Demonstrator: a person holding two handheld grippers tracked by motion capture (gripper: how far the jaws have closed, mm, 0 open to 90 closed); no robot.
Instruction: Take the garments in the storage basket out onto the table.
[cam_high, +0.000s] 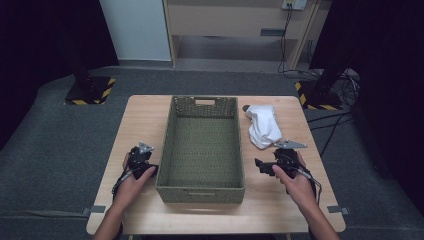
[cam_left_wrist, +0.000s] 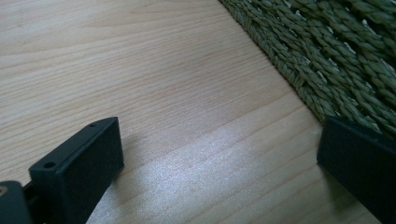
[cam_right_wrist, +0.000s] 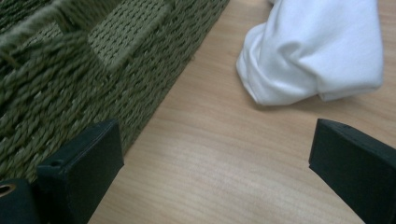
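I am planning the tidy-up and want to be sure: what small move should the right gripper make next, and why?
Probably ease the right gripper forward toward the white cloth. Its jaws stand open over bare table, and the cloth lies just ahead of them, outside and beside the green woven basket, which looks empty. The left gripper is open too, but on the basket's far side from the cloth.

A rectangular basket (cam_high: 202, 145) of woven olive-green fibre sits upright in the middle of the light wooden table (cam_high: 145, 117), its long sides running away from the person, its inside bare, with a slot handle cut in each short end. Just beside its far right corner lies a crumpled white cloth (cam_high: 263, 125), bunched into soft folds on the tabletop, close to the basket wall but apart from it.
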